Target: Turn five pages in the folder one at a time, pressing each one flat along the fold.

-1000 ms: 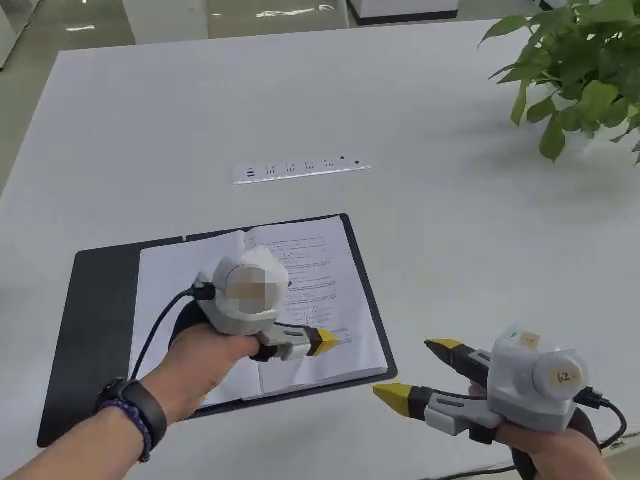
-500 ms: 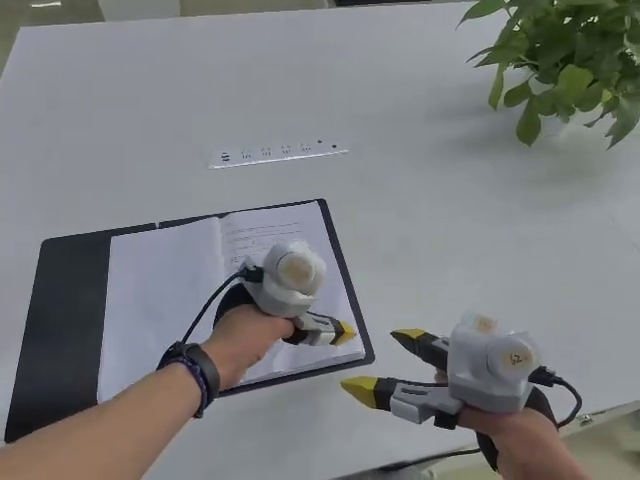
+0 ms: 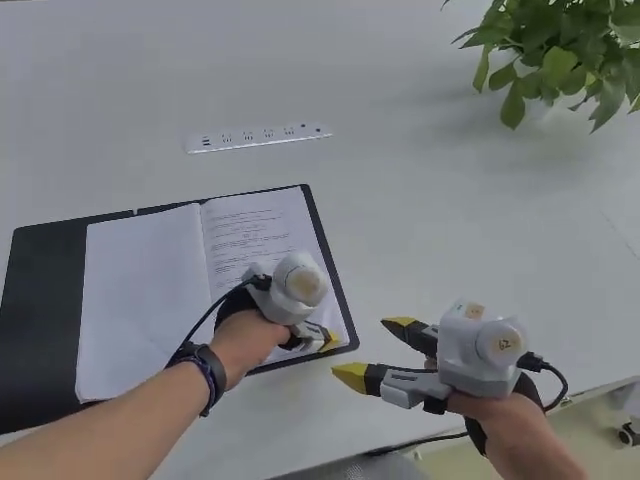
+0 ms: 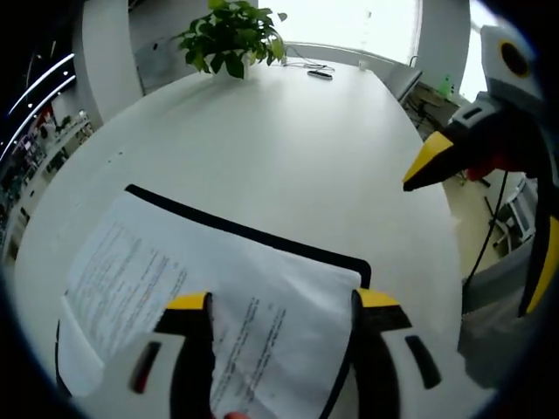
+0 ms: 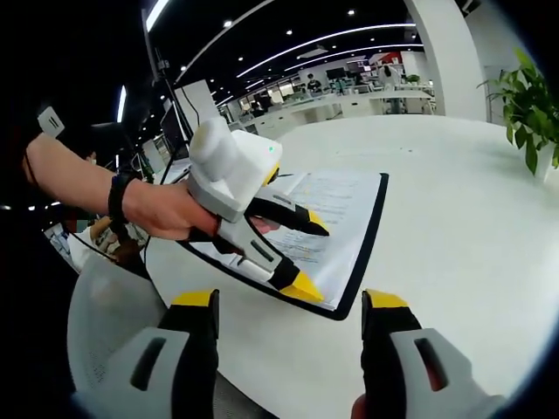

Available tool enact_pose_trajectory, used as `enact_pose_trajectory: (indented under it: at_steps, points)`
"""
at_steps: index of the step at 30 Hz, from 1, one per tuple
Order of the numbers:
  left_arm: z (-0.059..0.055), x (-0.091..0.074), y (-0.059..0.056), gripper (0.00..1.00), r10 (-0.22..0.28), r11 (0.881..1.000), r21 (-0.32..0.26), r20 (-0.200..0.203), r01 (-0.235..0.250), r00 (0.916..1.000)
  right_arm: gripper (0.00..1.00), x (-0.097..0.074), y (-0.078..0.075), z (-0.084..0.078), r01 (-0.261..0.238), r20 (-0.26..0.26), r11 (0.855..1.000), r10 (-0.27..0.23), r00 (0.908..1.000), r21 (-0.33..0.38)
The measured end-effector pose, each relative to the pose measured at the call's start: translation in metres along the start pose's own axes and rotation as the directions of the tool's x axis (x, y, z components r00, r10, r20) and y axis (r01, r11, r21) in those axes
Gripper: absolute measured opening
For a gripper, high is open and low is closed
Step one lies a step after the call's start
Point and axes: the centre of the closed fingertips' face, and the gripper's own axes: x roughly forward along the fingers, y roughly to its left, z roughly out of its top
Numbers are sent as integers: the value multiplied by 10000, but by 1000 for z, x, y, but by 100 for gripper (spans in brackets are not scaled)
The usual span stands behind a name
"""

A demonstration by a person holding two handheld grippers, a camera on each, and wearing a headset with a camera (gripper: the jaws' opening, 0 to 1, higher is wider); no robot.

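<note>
The black folder (image 3: pixel 40 300) lies open on the white table, a blank sheet on its left and a printed page (image 3: pixel 255 235) on its right. My left gripper (image 3: pixel 322 340) is open, low over the printed page's near right corner. In the left gripper view the printed page (image 4: pixel 262 297) spreads between the left gripper's (image 4: pixel 281 301) yellow tips. My right gripper (image 3: pixel 375 350) is open with nothing in it, just off the folder's corner near the table's front edge. In the right gripper view the right gripper (image 5: pixel 290 299) faces the left gripper (image 5: pixel 310 257) and the folder (image 5: pixel 371 236).
A white power strip (image 3: pixel 258 137) lies behind the folder. A potted plant (image 3: pixel 560 50) stands at the far right. The table's front edge runs close under the right gripper, and a black cable trails from it.
The head camera has shifted. On the page, my left gripper has slid toward the near right corner. The right gripper stays open beside the folder.
</note>
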Motion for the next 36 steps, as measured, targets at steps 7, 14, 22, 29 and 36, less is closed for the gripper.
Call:
enact_pose_trajectory:
  at_steps: [7, 14, 22, 29, 36]
  points:
    - [0, -2, 5, 58, -168, 9998, 100, 155, 167, 9997, 63, 6, -1, 0, -86, -91, 10000, 86, 9999, -49]
    - [0, -2, 8, 53, -155, 9998, -106, 240, 158, 9996, 59, 15, -11, 6, -79, -42, 9999, 79, 10000, 70]
    - [-1, -4, 9, 51, -180, 9995, -258, 354, 189, 9992, 47, 30, -33, 28, 100, 527, 9968, -141, 9985, 787]
    - [-2, -5, 10, 49, -221, 9989, -414, 472, 241, 9986, 41, 55, -42, 33, -212, 457, 9934, 161, 9988, 1126]
    - [-1, -6, 11, 48, -294, 9975, -620, 682, 336, 9972, 36, 87, -47, 34, -412, 269, 9819, 368, 9990, 1850]
